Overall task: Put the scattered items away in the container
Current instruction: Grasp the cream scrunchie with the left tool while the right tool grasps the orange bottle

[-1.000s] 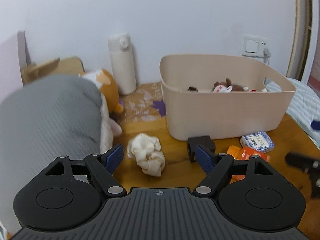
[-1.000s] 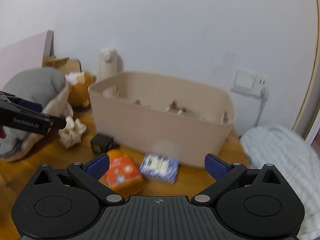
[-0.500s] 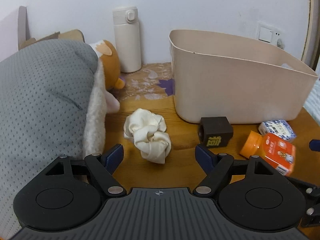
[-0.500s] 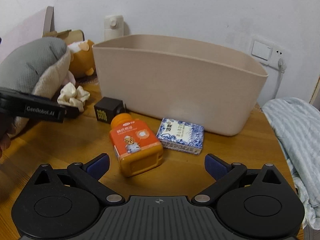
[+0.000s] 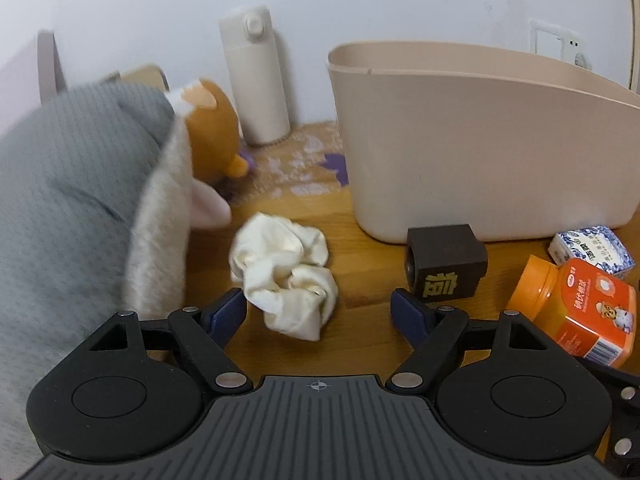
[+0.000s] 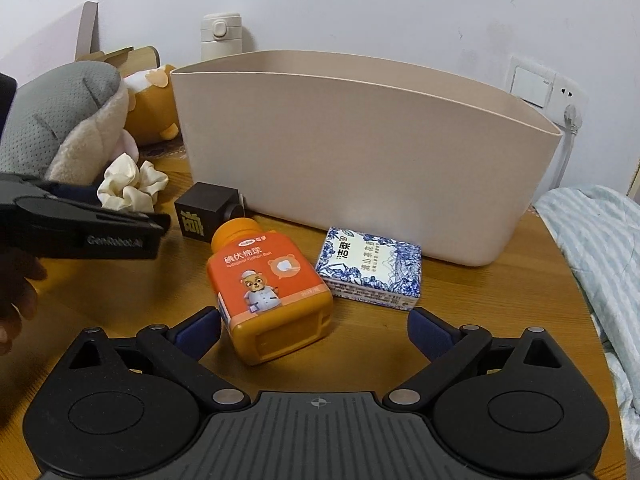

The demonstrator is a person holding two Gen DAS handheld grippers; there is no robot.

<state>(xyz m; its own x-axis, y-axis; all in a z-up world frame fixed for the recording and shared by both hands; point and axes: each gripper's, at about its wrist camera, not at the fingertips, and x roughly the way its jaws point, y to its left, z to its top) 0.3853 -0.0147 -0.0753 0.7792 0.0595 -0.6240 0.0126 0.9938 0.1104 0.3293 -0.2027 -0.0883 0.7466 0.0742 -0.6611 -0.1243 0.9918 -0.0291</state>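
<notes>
Left hand-held gripper (image 5: 318,312) spread wide around scrunchie (image 5: 285,273); right hand-held gripper (image 6: 314,326) wide around bottle (image 6: 272,292). Cube (image 6: 206,213), soap box (image 6: 370,268) beside bin (image 6: 360,152) on surface (image 6: 120,292).

A plain white wall (image 6: 360,4) rises behind a warm brown wooden tabletop (image 6: 480,300). A white wall switch and socket plate (image 6: 534,86) sits at the right, with 1 white plug and cord (image 6: 570,120) attached.
</notes>
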